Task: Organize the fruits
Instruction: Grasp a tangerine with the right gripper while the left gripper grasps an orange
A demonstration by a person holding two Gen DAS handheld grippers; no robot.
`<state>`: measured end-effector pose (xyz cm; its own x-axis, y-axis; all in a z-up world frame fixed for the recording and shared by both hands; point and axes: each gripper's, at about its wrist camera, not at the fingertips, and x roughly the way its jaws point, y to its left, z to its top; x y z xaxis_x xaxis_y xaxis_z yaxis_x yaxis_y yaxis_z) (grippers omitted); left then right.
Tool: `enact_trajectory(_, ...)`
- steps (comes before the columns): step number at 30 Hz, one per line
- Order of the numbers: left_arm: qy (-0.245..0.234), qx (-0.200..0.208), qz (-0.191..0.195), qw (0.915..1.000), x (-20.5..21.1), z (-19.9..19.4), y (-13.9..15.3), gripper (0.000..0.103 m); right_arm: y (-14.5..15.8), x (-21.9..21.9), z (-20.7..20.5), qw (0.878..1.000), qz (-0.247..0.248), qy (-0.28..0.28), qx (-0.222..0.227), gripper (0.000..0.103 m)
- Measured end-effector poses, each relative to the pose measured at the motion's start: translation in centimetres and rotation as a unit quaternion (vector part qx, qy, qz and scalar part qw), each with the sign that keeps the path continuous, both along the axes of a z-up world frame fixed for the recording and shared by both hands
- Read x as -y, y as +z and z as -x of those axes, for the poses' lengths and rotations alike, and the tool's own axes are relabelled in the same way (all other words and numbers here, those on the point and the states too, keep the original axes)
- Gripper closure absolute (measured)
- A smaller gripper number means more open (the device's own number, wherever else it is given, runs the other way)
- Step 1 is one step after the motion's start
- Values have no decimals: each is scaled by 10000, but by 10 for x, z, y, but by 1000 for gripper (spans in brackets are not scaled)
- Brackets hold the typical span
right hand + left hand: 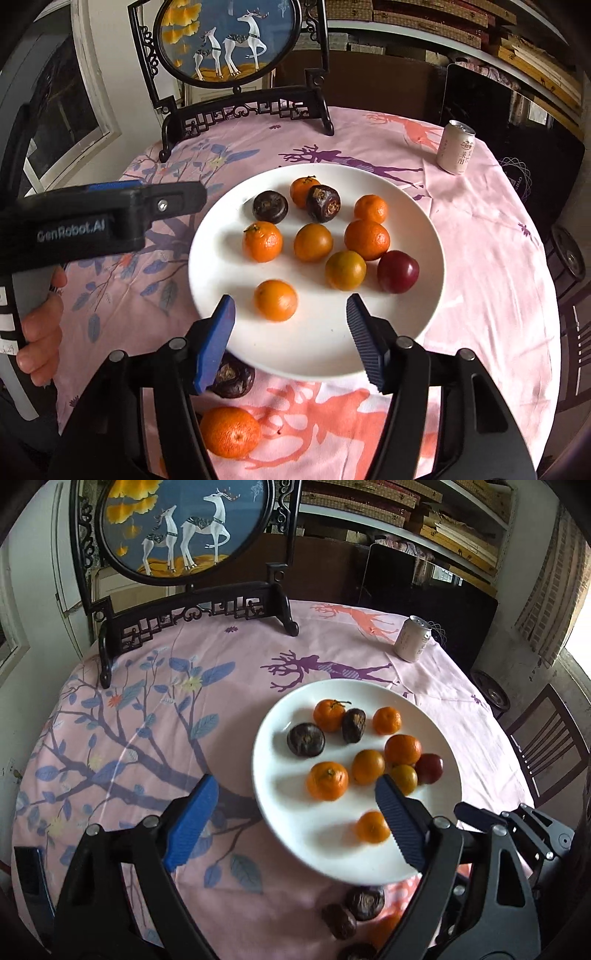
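A white plate (421,206) holds several mandarins, two dark brown fruits and a red plum (398,271); it also shows in the left wrist view (280,716). My right gripper (290,310) is open above the plate's near edge, a loose mandarin (275,300) just ahead between its fingers. My left gripper (295,794) is open and empty over the plate's left edge; its body (92,218) shows at the left of the right wrist view. Off the plate lie a mandarin (229,432) and a dark fruit (232,380); the left wrist view shows dark fruits (364,902) near the front.
A drink can (456,147) stands at the table's far right. A dark carved stand with a round deer picture (236,40) stands at the far edge. A pink printed cloth (491,258) covers the round table. A chair (546,734) stands at the right.
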<state>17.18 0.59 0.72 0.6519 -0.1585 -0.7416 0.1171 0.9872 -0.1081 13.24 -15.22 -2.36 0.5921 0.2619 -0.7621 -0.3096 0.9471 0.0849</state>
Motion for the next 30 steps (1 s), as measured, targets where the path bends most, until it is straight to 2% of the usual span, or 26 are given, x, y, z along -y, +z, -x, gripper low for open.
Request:
enact_trajectory(5,33,118,-264,9996,-6,60,-19,13,1,6,49,9999,-91,-24,36,40)
enact_trajectory(9,40,-25,-299,9995,-14,104,-42,13,-4,9,92,9999,-113,-15,-29,40)
enact_trajectory(13,71,-191,-270,9994,-22,131,-59,13,-13,7,128,9998,-115,62,-167,40)
enact_trajectory(22,243,-348,-240,9988,-36,157,-71,13,-41,-11,170,9972,-209,414,-589,40)
enact_trajectory(30,204,-220,-331,9990,-32,175,-65,13,-51,-20,174,9968,-108,446,-653,40)
